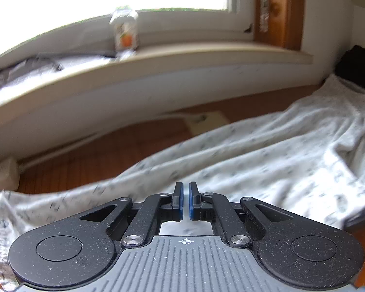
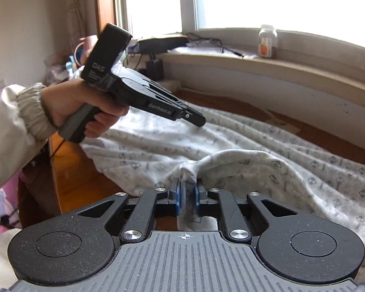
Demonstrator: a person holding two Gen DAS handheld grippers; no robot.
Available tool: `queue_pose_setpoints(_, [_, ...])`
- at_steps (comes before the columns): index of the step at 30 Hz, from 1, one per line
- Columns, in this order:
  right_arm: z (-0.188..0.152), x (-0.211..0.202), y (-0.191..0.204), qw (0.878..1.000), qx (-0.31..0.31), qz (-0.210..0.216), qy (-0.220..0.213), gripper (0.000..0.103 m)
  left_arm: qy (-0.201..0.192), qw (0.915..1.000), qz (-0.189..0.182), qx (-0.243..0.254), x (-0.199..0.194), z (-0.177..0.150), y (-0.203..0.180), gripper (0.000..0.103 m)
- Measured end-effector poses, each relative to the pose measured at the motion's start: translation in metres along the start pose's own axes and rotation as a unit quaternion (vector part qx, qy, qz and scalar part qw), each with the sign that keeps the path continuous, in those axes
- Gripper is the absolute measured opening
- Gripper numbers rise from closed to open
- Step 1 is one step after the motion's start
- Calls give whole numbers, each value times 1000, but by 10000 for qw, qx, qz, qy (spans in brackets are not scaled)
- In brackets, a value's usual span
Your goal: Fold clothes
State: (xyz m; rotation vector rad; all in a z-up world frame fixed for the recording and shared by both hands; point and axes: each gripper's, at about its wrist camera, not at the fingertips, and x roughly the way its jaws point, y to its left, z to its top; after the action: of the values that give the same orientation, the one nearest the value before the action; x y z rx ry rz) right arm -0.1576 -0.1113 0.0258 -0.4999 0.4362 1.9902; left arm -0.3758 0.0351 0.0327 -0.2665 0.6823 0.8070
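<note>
On the side of the left gripper, seen from the right wrist view, pale lettering reads "GenRobot.AI"; on the black camera block at its rear stand the larger letters "DAS", with smaller lines beneath that are too fine to read; each gripper's grey ribbed plate carries a small white crosshair sign, in the left wrist view and in the right wrist view; the bottle on the windowsill bears a label with an orange picture, its wording too blurred to make out; the pale garment has a repeated small grey print, no letters legible.
</note>
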Motion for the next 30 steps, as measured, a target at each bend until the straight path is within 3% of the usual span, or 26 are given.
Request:
queue_pose_setpoints(4, [-1, -1, -1, 9998, 161, -22, -69, 8, -97, 9998, -104, -169, 2, -8, 15, 4])
queue_pose_setpoints(11, [-7, -40, 20, 9987, 460, 141, -184, 6, -269, 9993, -94, -240, 4, -12, 22, 4])
queue_pose_setpoints(16, [-22, -77, 46, 9983, 526, 141, -195, 6, -263, 9996, 31, -15, 6, -10, 16, 5])
queue_pose_setpoints(22, [-46, -86, 63, 9980, 601, 170, -79, 6, -265, 9995, 94, 149, 9, -8, 14, 5])
queue_pose_setpoints(30, [-57, -80, 49, 9960, 861, -97, -237, 11, -251, 9953, 683, 643, 5, -13, 4, 8])
